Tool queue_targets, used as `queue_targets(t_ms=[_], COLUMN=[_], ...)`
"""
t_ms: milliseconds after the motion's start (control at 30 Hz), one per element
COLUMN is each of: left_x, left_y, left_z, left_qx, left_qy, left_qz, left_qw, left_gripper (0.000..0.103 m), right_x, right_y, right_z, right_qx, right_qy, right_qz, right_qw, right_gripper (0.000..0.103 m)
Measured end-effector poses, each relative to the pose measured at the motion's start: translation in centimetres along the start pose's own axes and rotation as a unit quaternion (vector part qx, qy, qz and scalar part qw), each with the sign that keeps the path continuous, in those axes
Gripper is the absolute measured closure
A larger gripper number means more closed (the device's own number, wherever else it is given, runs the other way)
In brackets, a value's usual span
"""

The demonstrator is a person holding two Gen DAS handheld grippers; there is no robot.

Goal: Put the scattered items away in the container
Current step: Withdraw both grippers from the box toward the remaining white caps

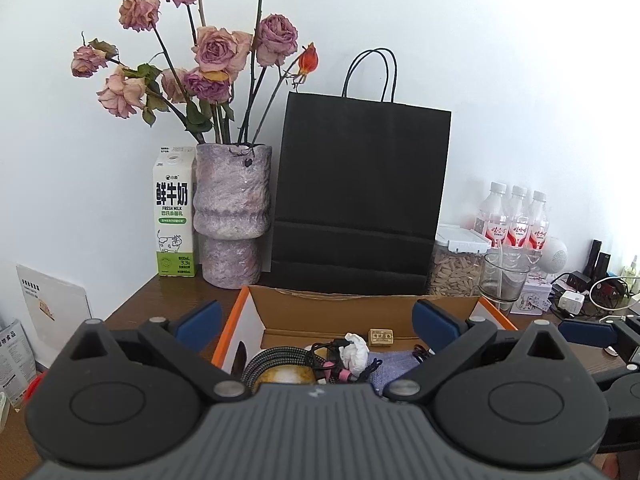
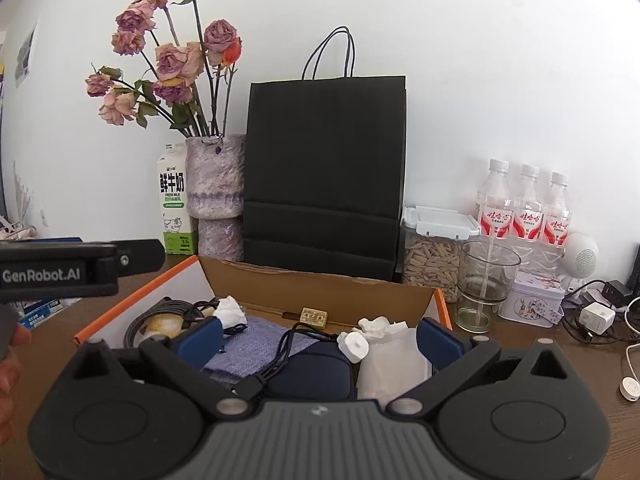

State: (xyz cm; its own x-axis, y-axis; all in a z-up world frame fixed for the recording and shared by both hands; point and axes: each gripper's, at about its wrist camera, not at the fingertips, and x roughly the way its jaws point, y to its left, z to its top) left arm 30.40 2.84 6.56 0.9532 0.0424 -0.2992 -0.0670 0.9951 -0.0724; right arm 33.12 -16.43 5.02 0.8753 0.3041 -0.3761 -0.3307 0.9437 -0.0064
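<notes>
Both your grippers, left [image 1: 316, 318] & right [image 2: 320, 336], hang fully open w/ nothing held above the box [image 2: 320, 280], already packed w/ cables, tissue, pouch; low swing could snag the black cable [image 2: 280, 354] or clip the glass [image 2: 486, 280] beside the box

My own body covers the near end of the cardboard box [image 2: 328, 280] in both views, so I cannot see what lies there. In the left view a round yellowish thing [image 1: 285, 374] shows only its top. The roses [image 1: 212, 52] run off the upper edge. The small brown block [image 1: 381, 337] carries print too small to read. The black bag [image 2: 324, 168] hides the bench behind it.
</notes>
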Motion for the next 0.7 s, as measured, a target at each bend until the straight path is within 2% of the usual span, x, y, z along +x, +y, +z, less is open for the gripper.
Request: queue_targets(t_ms=[367,700], left_x=[-5.3,-6.8], left_y=[2.9,6.4], left_z=[-0.8,-3.5], left_qx=[-0.009,-0.006], left_qy=[-0.003,0.034], left_qz=[0.018,0.046], left_qw=[0.9998,0.9983], left_gripper=[0.000,0.000], right_x=[-4.2,-5.4], right_y=[2.3,4.5], right_z=[-1.8,-4.2], right_qx=[0.001,-0.009], right_qy=[0.012,0.043], right_qz=[-0.001,0.002], right_qw=[1.000,0.999], right_gripper=[0.000,0.000])
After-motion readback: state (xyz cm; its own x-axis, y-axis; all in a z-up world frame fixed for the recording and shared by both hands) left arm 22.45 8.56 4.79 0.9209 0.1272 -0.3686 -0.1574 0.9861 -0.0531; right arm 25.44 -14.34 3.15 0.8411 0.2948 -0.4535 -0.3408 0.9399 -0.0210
